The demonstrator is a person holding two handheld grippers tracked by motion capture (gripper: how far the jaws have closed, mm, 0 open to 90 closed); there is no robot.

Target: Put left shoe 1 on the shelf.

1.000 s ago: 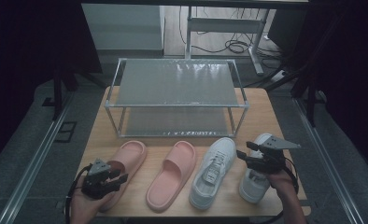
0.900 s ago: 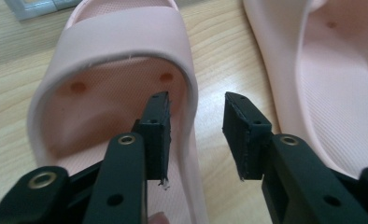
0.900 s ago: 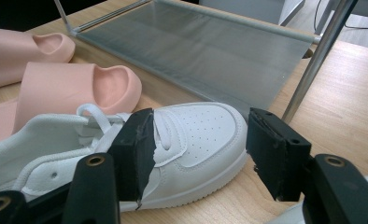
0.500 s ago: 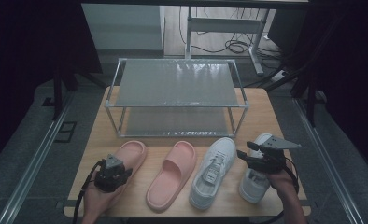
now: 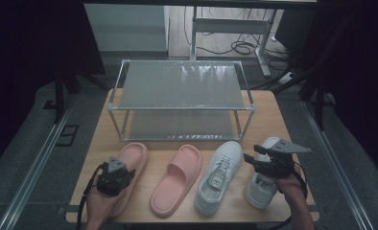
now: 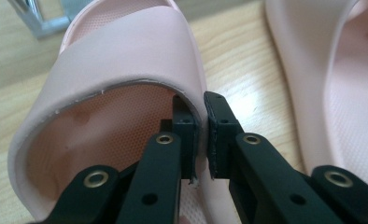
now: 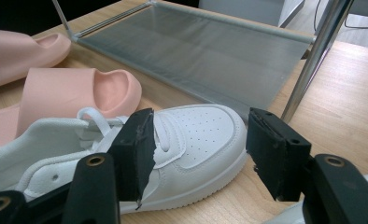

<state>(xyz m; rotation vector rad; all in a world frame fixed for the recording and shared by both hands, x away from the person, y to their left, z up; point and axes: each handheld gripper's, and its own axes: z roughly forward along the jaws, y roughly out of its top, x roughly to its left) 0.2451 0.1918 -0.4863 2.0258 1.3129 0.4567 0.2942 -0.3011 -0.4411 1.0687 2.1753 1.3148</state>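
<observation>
On the surface (image 5: 292, 115), the left tool (image 6: 200, 140) has just closed on the pink slipper's (image 6: 126, 65) strap edge; the right tool (image 7: 201, 154) stands apart.

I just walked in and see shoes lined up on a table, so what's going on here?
A person is working at a wooden table with a hand-held gripper in each hand. The left hand-held gripper has just been closing its jaws, which now pinch the strap edge of the leftmost pink slide. The right hand-held gripper is open, over the white sneakers, holding nothing. Two slides and two sneakers lie in a row in front of a two-tier metal shoe rack, whose shelves hold nothing yet.
</observation>
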